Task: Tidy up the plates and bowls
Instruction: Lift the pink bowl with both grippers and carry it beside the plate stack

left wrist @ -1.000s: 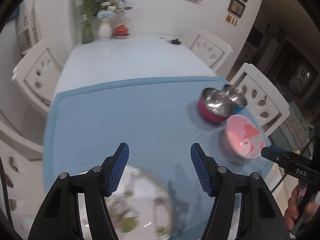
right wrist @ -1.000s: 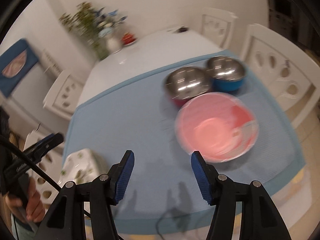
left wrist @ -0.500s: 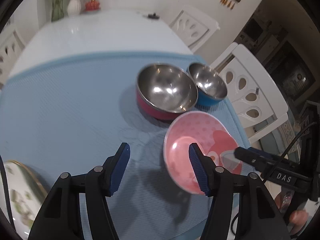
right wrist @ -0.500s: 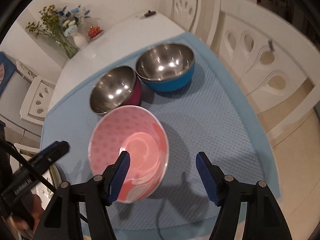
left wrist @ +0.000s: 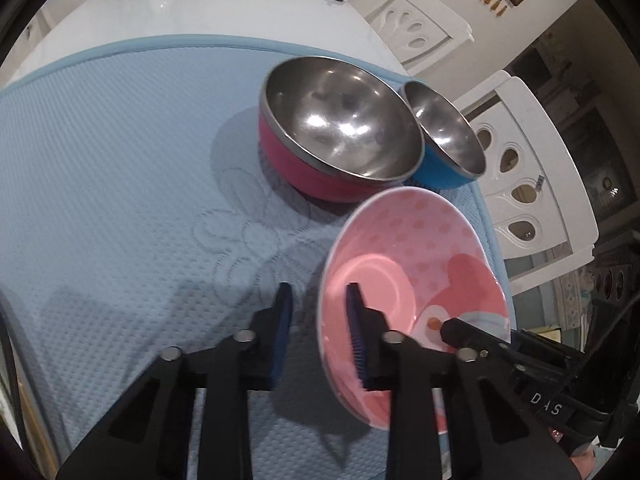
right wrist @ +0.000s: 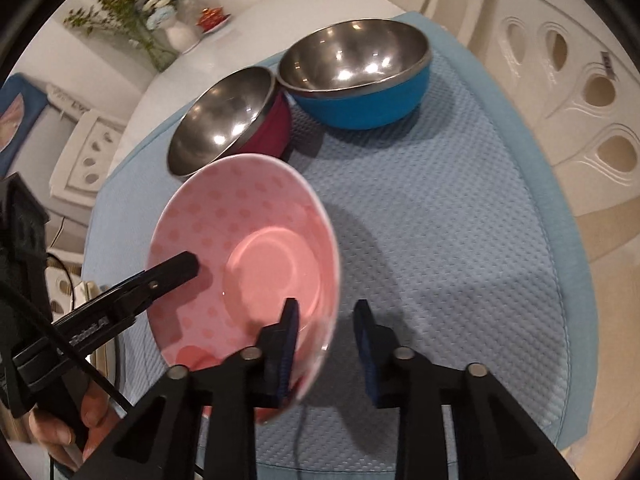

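Observation:
A pink dotted bowl [left wrist: 416,264] [right wrist: 248,240] sits on the blue mat [left wrist: 120,184], near its right front corner. My left gripper [left wrist: 318,332] straddles the bowl's left rim, one finger inside and one outside, jaws narrowed but with a gap. My right gripper [right wrist: 326,340] straddles the bowl's right rim the same way, also with a gap. Behind the bowl stand a steel bowl with a magenta outside [left wrist: 340,132] [right wrist: 228,120] and a steel bowl with a blue outside [left wrist: 444,136] [right wrist: 356,72], touching each other.
White chairs [left wrist: 532,168] stand along the mat's right edge [right wrist: 560,92]. A vase of flowers [right wrist: 160,12] and a small red dish [right wrist: 212,16] stand at the far end of the white table [left wrist: 192,4]. A floral plate's edge [right wrist: 90,292] shows at left.
Both grippers have moved in onto the pink bowl and narrowed their jaws around its opposite rims. The floral plate has left the left wrist view.

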